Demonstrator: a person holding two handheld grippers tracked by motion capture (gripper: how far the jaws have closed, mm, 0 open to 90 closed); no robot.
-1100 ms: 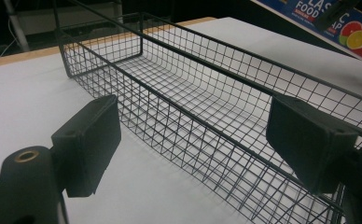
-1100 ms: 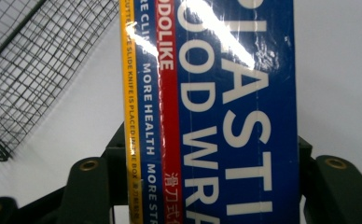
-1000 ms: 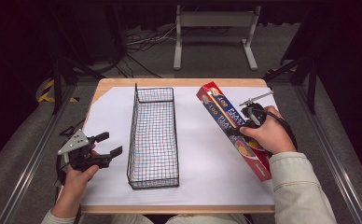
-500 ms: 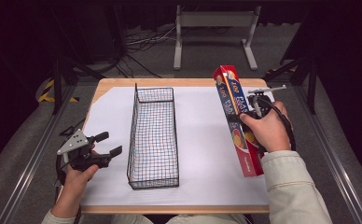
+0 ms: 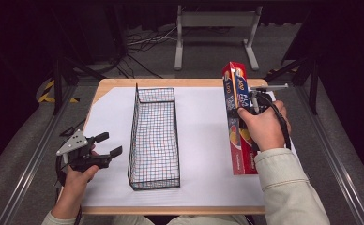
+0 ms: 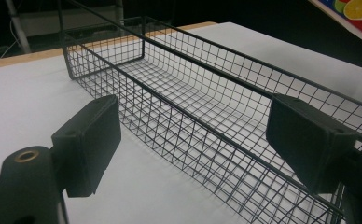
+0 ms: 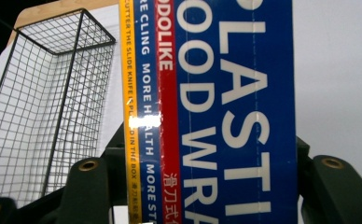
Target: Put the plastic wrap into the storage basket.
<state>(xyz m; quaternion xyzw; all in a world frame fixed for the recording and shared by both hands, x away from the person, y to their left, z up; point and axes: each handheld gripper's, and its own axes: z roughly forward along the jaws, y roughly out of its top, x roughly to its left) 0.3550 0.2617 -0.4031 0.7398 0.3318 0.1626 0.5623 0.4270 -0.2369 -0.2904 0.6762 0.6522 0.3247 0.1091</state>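
Right gripper [image 5: 246,108] clamped across the long plastic wrap box [image 5: 237,117], jaws closed on its two sides, as seen in the right gripper view where the box [image 7: 216,112] sits between the black jaws. Box lifted at its far end and tilted over the white sheet [image 5: 199,140], at about three o'clock from the wire basket [image 5: 154,136], well apart from it, near end seemingly low toward the table. Left gripper [image 5: 109,144] open and empty, at about nine o'clock from the basket, resting just beside its near corner; in the left gripper view the jaws stand wide on either side of the basket's long rim [image 6: 207,135], not touching it. Likely aim: carrying the box over and laying it in the basket. Main risk: a grip set toward one end of a long box, so the free length could swing or pivot between the jaws and slip out. Second risk: a narrow basket with tall sides, so a box brought in at an angle could catch on the rim, drag the light basket across the sheet or tip it. Third risk: the low end scraping and rucking the sheet. Steadying from the open left gripper is not yet in place.
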